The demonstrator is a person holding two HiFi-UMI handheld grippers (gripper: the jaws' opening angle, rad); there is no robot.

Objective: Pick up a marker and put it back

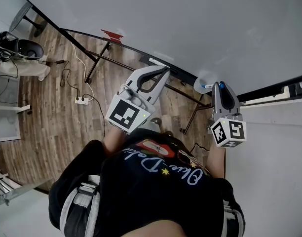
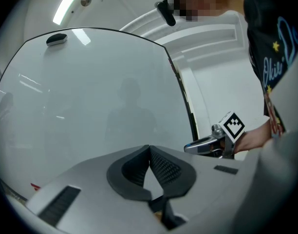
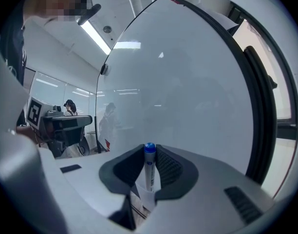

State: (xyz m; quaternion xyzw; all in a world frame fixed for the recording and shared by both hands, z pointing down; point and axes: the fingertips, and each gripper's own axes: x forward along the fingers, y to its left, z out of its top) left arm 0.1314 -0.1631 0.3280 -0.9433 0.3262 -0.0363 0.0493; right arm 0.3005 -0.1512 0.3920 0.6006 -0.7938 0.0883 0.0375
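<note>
Marker [image 3: 149,172], blue-capped, stands upright, pinched between the right gripper's [image 3: 149,150] half-open jaws before a whiteboard [image 3: 188,82]; hold firmly, lower it straight, release only once seated.

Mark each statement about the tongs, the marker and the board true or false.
1. The right tongs grip a blue-capped marker. True.
2. The left tongs hold a second marker. False: they are shut with nothing between them.
3. The whiteboard is covered in writing. False: no writing shows on it.
4. A power strip lies on the wooden floor. True.
</note>
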